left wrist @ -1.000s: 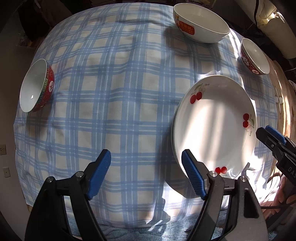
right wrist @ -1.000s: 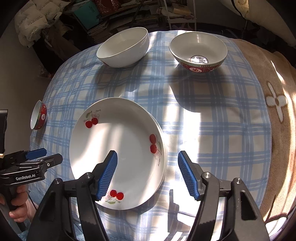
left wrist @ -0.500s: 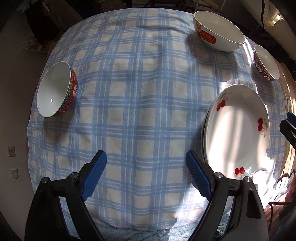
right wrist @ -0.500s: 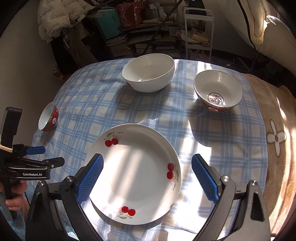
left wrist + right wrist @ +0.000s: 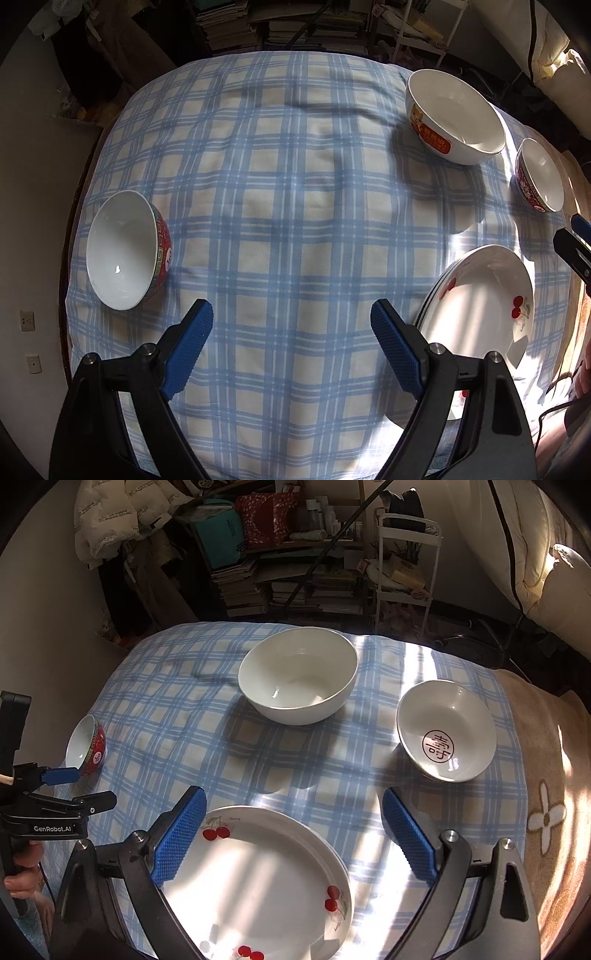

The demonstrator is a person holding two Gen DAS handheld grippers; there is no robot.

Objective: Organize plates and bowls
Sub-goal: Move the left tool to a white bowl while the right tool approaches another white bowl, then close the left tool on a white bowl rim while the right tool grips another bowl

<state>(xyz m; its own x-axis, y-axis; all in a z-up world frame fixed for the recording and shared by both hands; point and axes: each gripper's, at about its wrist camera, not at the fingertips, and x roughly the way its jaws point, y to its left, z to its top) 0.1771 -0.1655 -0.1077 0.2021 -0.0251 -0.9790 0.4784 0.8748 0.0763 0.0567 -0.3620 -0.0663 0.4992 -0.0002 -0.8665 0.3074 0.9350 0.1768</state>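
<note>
Plates (image 5: pixel 258 878) with cherry prints are stacked near the front edge of the checked tablecloth (image 5: pixel 295 206) — at least two rims can be made out in the left wrist view. They are judged to be glazed ceramic: stiff, fairly heavy as a stack, slippery under the pads and liable to chip, so a hold across the raised rim is advised. Three bowls are spread around them: a large white bowl (image 5: pixel 297 675) at the far side, a red-sided bowl with a red character inside (image 5: pixel 447 731) to its right, and a small red bowl (image 5: pixel 127 245) well apart at the left edge, leaning on the soft cloth. Their thin rims are judged the best place for a pinch

The right gripper (image 5: pixel 291 834) is held above the plates, jaws spread wide and nothing between them; the left gripper (image 5: pixel 291 347) is likewise open, over bare cloth

The character in the red-sided bowl is shown only by the right wrist view — the orange label on the large bowl only by the left
</note>
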